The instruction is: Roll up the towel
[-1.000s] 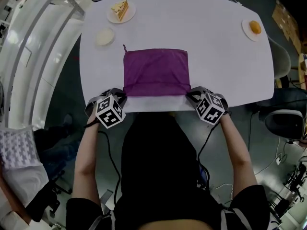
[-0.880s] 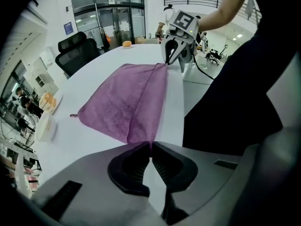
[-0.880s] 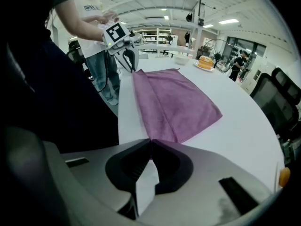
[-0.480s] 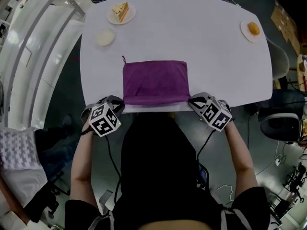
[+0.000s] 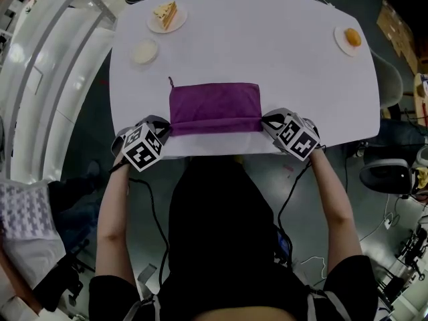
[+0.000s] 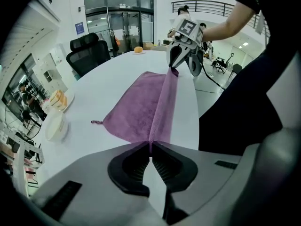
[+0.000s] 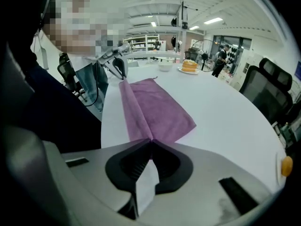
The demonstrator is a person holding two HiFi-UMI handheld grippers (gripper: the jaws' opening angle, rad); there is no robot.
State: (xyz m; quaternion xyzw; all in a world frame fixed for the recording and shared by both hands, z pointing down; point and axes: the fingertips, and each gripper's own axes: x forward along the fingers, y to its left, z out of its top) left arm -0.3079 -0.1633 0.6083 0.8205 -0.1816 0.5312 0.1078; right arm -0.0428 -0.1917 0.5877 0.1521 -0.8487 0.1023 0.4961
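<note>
Two tongs are each pressed together on a corner of the purple towel (image 5: 214, 102). The left tongs (image 5: 166, 130) pinch the towel's near left corner, and the left gripper view shows the cloth caught right at the tips of the closed jaws. The right tongs (image 5: 263, 122) pinch the near right corner in the same way, with cloth nipped between their closed tips in the right gripper view. Both point steeply down, just inside the table's near edge, where the person stands.

Between the two grips the towel's near hem is drawn up into a taut, raised ridge that runs straight from one pair of tongs to the other. The rest of the towel lies flat on the white table (image 5: 267, 45), spread away from the ridge toward the far edge. It sits about midway between the left and right edges, close to the near edge. A small hanging loop (image 5: 171, 81) sticks out at its far left corner.

Well apart from the towel, a plate with a slice of cake (image 5: 165, 15) stands near the far left corner. A small white dish (image 5: 145, 51) stands by the left edge, and a plate with an orange item (image 5: 351, 39) stands by the right edge.
</note>
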